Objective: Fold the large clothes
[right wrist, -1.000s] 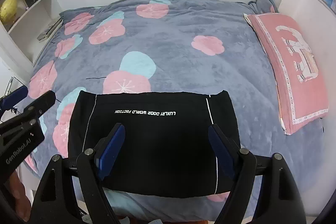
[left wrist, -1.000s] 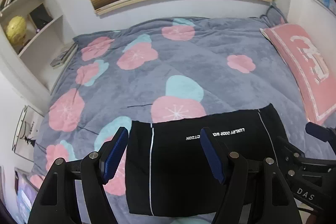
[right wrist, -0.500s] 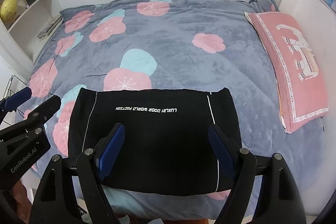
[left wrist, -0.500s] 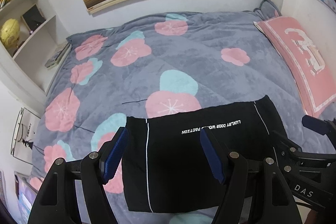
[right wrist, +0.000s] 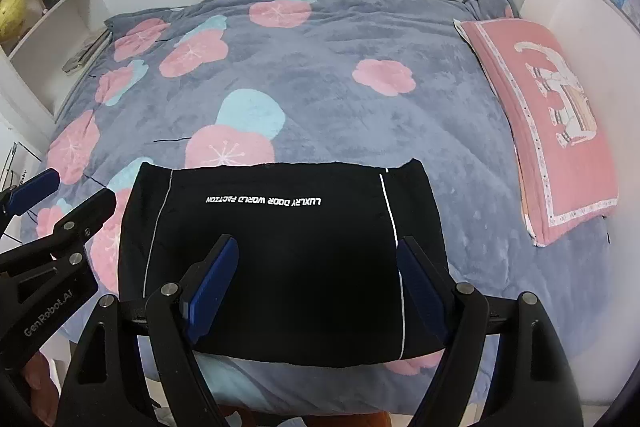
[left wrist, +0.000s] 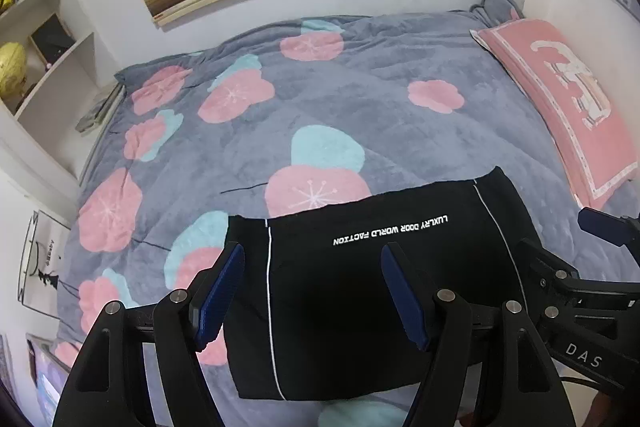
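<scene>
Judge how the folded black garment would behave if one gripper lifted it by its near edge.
The black garment lies flat and limp, so it would probably droop and unfold. The plush grey blanket would likely drag against a push, bunching the layers.

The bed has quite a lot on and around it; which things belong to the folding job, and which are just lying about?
Part of the job:
- black garment, folded flat on the blanket
- left gripper, open above it
- right gripper, open above it

Just lying about:
- flowered grey blanket
- pink pillow
- yellow globe on the shelf
</scene>
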Tool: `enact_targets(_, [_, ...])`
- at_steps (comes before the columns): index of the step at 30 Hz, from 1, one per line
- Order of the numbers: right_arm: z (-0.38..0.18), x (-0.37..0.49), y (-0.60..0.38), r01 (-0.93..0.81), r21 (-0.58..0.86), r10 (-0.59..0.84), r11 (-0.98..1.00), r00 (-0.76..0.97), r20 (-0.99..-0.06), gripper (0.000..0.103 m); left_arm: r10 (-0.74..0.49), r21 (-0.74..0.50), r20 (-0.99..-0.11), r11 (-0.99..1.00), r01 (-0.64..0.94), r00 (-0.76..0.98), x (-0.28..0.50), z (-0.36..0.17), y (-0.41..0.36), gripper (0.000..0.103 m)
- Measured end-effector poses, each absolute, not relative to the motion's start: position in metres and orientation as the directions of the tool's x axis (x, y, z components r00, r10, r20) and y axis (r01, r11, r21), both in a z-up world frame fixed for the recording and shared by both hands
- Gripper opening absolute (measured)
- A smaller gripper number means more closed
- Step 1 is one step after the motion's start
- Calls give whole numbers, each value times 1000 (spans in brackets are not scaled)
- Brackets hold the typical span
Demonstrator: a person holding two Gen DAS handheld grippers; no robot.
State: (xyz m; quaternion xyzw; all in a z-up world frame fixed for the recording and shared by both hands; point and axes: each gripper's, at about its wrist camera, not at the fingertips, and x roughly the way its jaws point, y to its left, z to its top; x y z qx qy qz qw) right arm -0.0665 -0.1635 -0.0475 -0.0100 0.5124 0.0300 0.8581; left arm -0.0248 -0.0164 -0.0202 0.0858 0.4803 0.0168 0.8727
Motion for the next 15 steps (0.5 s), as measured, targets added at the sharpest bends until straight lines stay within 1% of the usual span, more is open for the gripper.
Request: enact_targets(15, [-51, -73, -168, -73, 18, 50, 997, 460, -887, 83, 145, 197, -842, 979, 45, 520, -29, -27, -20, 72])
